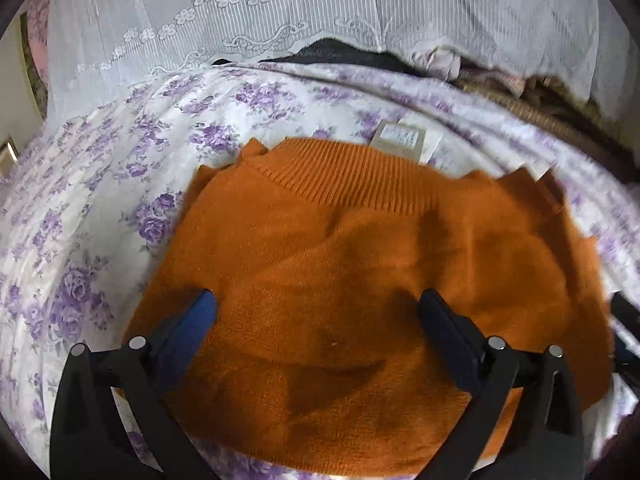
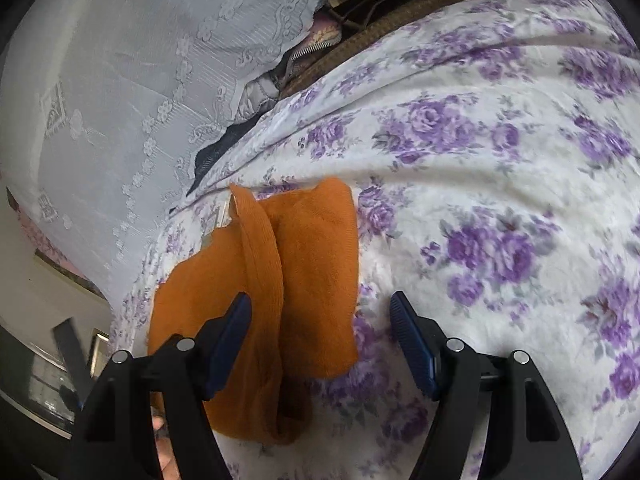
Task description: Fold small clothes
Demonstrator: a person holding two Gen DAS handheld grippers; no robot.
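Lying beneath the left gripper (image 1: 316, 312), the orange sweater (image 1: 360, 260).

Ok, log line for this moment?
left tongs: open over orange knit garment | right tongs: open, empty | garment on floral sheet

Orange knit sweater (image 1: 360, 260), purple-rose white bedsheet (image 1: 100, 220), white floral lace curtain (image 1: 240, 20)

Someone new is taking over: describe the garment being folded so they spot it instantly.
Find the bedsheet, white with purple roses. On it lies the orange knit garment, the only solid-colour piece, with a ribbed band along its far edge and white tags just beyond.
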